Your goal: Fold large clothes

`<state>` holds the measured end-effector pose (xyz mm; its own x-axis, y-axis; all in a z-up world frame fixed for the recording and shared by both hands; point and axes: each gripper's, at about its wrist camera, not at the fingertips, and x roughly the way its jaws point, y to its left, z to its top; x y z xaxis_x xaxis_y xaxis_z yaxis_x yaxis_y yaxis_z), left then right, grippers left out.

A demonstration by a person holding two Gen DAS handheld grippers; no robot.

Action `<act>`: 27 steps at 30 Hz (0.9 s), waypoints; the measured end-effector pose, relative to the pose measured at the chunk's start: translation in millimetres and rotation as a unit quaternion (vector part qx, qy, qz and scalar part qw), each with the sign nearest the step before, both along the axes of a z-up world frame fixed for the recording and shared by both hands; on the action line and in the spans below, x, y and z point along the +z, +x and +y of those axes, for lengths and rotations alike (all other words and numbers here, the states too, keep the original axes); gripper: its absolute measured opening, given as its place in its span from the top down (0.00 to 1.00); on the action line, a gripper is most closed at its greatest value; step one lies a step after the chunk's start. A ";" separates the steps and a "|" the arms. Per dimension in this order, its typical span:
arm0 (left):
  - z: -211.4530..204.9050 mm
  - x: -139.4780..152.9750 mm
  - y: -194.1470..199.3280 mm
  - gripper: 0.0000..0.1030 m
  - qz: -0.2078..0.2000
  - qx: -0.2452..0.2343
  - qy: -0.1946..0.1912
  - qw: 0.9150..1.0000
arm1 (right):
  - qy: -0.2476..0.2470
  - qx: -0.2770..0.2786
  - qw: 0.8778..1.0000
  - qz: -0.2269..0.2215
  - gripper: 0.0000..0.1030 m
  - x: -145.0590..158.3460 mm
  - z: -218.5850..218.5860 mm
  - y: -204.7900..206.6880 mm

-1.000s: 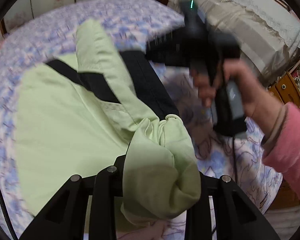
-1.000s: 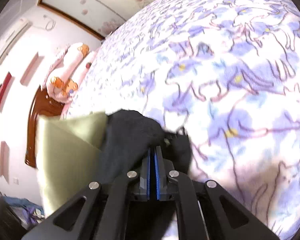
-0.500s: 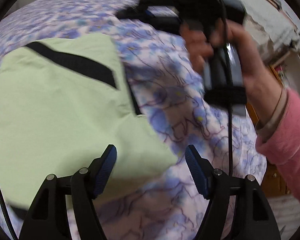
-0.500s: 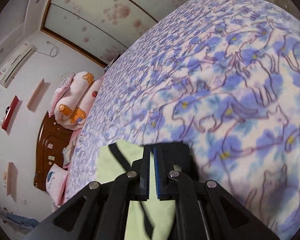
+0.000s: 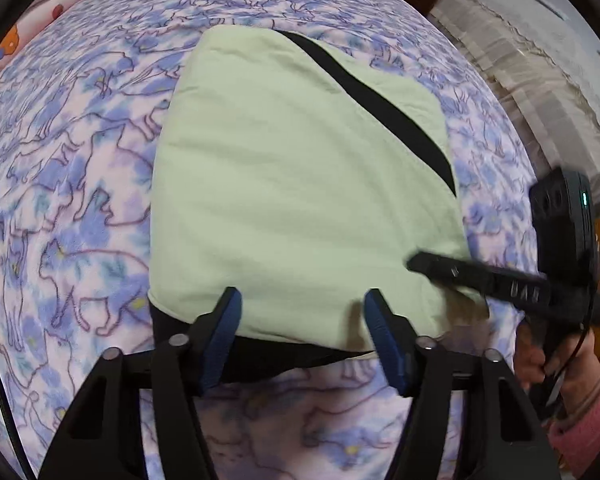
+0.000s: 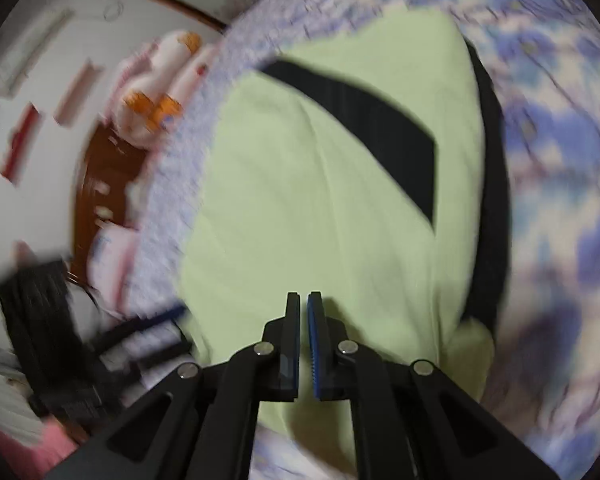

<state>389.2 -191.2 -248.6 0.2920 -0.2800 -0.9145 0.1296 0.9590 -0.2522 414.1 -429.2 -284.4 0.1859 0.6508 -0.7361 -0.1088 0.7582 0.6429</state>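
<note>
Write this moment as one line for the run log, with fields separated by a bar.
garment: green garment folded flat on bed | left hand-held gripper: open, empty | right hand-held gripper: shut, empty, over garment

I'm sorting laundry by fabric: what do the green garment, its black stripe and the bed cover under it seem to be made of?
The green garment looks like thin matte woven cloth, maybe cotton: soft creases, no sheen. Its black stripe seems a sewn-in matte fabric band, of a kind that cannot be told. The bed cover looks like fuzzy fleece or plush: its printed cat outlines are soft-edged.
</note>
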 end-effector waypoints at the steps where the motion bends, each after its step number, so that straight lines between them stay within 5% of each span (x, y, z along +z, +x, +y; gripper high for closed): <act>1: 0.2 -1.4 -3.1 0.46 -0.006 -0.001 0.002 1.000 | -0.013 -0.008 1.000 -0.002 1.00 -5.3 -1.9 -9.1; 6: 9.9 -10.4 -10.9 0.64 -0.001 0.015 0.010 1.000 | 0.024 -0.109 0.993 0.023 1.00 -21.5 -47.0 -49.3; 9: 10.6 2.2 -9.4 0.79 -0.002 0.028 0.034 0.999 | 0.000 -0.117 0.993 0.018 1.00 -10.7 -46.3 -58.1; 13: 12.9 32.0 -10.8 0.79 -0.021 0.027 0.020 0.999 | -0.033 -0.113 0.993 -0.019 0.95 24.5 -29.3 -56.1; 17: 14.2 26.5 13.5 0.79 -0.005 0.037 -0.015 0.999 | -0.024 -0.084 0.992 -0.093 0.95 52.7 3.1 -42.3; 23: 2.3 -5.6 82.0 0.79 0.004 0.057 -0.017 0.998 | -0.040 -0.083 0.992 -0.087 0.98 26.9 53.8 12.4; 27: -9.0 -11.2 132.9 0.79 -0.022 0.049 0.019 0.998 | -0.015 -0.119 0.990 -0.070 0.98 6.1 60.6 59.3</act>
<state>522.1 -200.2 -259.8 0.3570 -0.2145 -0.9092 0.0458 0.9761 -0.2124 473.3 -368.6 -278.3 0.4321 0.5550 -0.7108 -0.0115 0.7916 0.6110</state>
